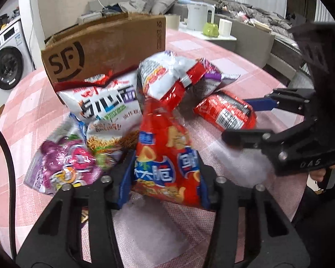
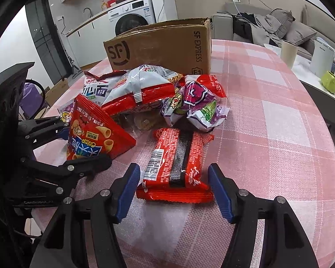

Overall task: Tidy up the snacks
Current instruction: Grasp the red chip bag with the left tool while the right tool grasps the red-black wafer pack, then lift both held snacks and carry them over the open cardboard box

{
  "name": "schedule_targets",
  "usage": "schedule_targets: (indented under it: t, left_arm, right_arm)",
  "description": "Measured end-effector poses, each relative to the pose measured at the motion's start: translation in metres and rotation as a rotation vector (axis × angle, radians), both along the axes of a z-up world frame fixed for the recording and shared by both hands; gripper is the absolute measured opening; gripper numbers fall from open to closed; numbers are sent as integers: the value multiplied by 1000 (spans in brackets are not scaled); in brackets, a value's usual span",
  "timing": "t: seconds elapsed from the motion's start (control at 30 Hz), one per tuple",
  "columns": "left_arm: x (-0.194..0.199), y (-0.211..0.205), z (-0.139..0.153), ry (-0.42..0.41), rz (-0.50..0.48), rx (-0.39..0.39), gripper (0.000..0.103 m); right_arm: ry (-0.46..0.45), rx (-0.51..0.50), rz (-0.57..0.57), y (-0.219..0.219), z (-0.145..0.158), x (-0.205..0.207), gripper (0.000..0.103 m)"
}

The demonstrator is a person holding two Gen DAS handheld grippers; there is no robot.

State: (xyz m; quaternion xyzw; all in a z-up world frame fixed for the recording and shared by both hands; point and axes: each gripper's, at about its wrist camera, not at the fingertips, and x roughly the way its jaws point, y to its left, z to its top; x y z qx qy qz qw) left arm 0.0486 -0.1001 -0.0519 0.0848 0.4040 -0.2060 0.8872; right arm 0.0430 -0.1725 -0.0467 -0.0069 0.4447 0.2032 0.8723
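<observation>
In the left view the left hand-held gripper (image 1: 165,178) clenches the chip bag (image 1: 165,156) just before the box (image 1: 105,47); in the right view the right hand-held gripper (image 2: 174,192), released, straddles the red pack (image 2: 176,163), lengthwise toward that box (image 2: 163,44).

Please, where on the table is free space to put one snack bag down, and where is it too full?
Free: the pink checked tablecloth right of the red packet, reaching past the cardboard box. Also the strip nearest the right gripper. Crowded: the snack pile in front of the box, where the left gripper grips the orange-red bag.
</observation>
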Motion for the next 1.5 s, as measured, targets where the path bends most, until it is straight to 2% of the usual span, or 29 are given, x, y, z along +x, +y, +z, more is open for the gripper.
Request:
schedule_targets:
  t: [0.1,0.27,0.37,0.43,0.6,0.9,1.5]
  left_arm:
    - [2,0,2,-4,6,-13,42]
    - [-3,1,6,-25,-6,-39,42]
    - [-11,4,7,-37,-11,-44,42]
    - [-24,15,10,-43,-7,-51,42]
    - [-30,24,18,-63,6,-68,42]
    - [-29,36,35,-98,35,-91,42]
    - [-32,57,74,-177,123,-135,42]
  right_arm:
    - [-2,-2,-4,2,-1,1,72]
    - [-10,-28,-15,8,-2,2,72]
    - [-17,-53,-31,6,-2,1,59]
    - [-13,-45,-25,2,-1,-1,56]
    - [-10,-10,-1,-3,1,-8,45]
    - [-46,7,13,-6,11,-24,44]
    - [-175,88,0,-16,61,-31,44]
